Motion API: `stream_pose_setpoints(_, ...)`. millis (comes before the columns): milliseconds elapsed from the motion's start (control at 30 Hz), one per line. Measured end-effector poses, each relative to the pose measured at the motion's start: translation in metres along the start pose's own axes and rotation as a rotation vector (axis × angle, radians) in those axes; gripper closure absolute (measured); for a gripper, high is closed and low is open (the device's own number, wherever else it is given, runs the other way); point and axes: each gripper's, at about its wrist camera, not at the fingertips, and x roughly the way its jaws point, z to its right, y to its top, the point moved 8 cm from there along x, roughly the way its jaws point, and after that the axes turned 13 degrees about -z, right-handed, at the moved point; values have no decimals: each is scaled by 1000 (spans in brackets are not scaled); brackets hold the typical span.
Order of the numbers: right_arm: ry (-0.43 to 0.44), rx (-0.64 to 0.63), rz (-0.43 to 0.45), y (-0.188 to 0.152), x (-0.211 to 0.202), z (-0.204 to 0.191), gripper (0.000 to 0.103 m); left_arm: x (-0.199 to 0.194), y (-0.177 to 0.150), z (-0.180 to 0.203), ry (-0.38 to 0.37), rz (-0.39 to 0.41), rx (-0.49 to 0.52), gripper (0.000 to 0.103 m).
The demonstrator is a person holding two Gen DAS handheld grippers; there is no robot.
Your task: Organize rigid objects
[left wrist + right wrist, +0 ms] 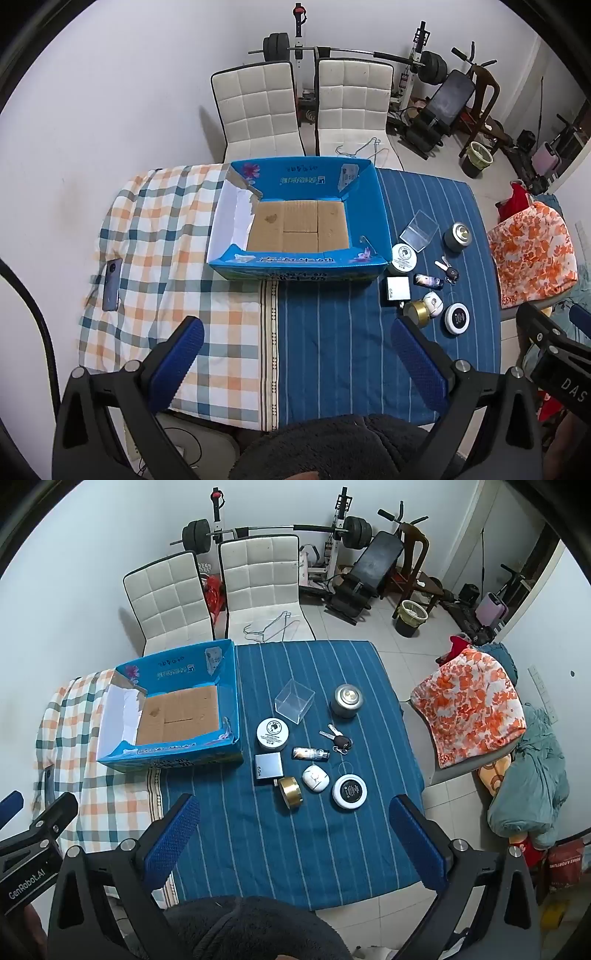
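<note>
Evidently nothing has been packed yet, so this looks like the very start of the sorting. At the left, over the checked cloth, the left gripper point(295, 362) hangs with its jaws wide and nothing between them. Next comes the blue cardboard box point(231, 686), open-topped and bare inside. Right of it, on the blue striped cloth of the worktop, the small things lie clustered: a white round tin point(272, 733), a clear cube point(294, 700), a gold tape roll point(290, 792), keys point(338, 738) and a grey can point(347, 700). The right gripper point(295, 840) hovers above them, equally wide and empty. Its likely next move is to drop onto the nearest piece, probably the tape roll, and close.
</note>
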Motion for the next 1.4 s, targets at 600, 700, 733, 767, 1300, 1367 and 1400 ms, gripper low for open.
stream_pose_setpoints(600, 14, -21, 39, 11, -18, -10, 0, -31, 12, -1, 10, 78, -3, 0)
stream_pose_setpoints(700, 22, -17, 56, 12, -28, -10, 0, -39, 15, -2, -1, 99, -4, 0)
stream_pose_setpoints(733, 21, -16, 68, 13, -33, -10, 0, -40, 15, -2, -3, 103, -3, 0)
stream_pose_setpoints(767, 20, -16, 76, 13, -37, -9, 0, -41, 16, -1, -4, 103, -1, 0)
stream_pose_setpoints(1300, 30, 3, 110, 19, -60, -8, 0, -56, 20, 2, -7, 148, -11, 0)
stream_pose_setpoints(1367, 30, 5, 113, 20, -61, -8, 0, -58, 21, 1, -8, 156, -13, 0)
stream_pose_setpoints(1400, 30, 7, 116, 21, -62, -9, 0, -60, 21, 1, -8, 159, -13, 0)
